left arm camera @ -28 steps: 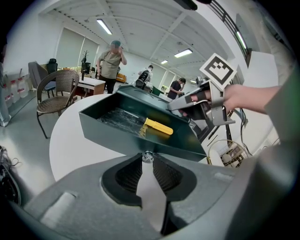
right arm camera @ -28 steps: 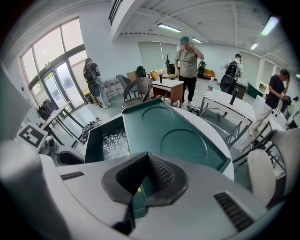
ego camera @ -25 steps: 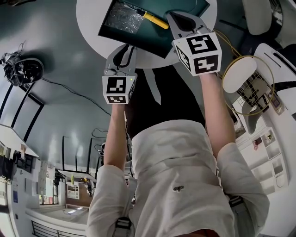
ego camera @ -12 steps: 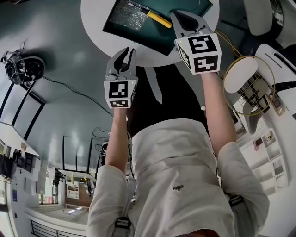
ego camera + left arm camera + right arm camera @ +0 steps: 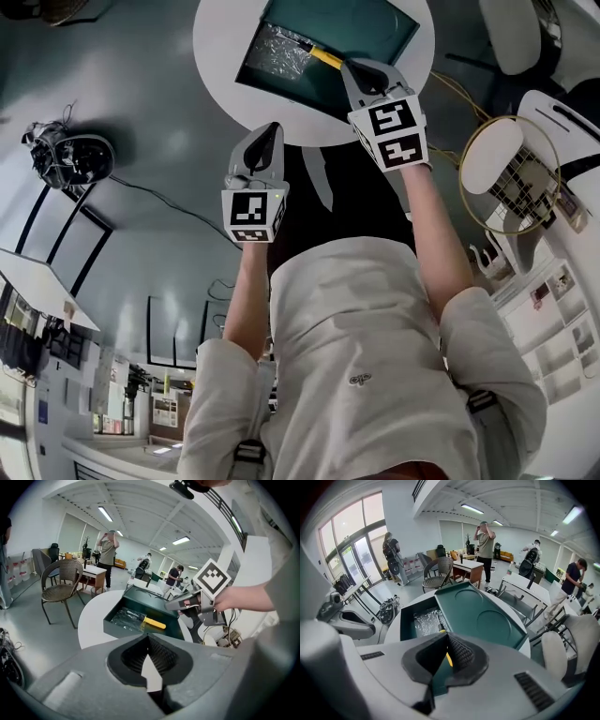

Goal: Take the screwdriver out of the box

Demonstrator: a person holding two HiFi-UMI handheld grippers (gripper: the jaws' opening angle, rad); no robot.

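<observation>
Clenched on nothing, the left gripper (image 5: 270,136) hangs at the near edge of the round white tabletop (image 5: 217,42), short of the dark green box (image 5: 361,23). Its jaws have just been closing and now meet tip to tip, as its own view shows plainly. The right gripper (image 5: 354,67) is squeezed together as well and empty, its tips at the box's near side, just beside the butt of the screwdriver (image 5: 323,56).

The screwdriver, yellow-handled, lies inside the box, its shaft on a crinkled clear plastic bag (image 5: 279,47).

From the head view I cannot tell whether the right gripper touches the handle. The left gripper view takes the box side-on and shows the whole screwdriver, with the right gripper held above the rim and apart from the tool. In the right gripper view the jaws cover most of the screwdriver, and only a yellow sliver shows through the gap behind the pads. That view alone shows the opened lid (image 5: 487,616) with its two round recesses. A wicker chair (image 5: 61,581) and people standing farther off appear only in the gripper views.
</observation>
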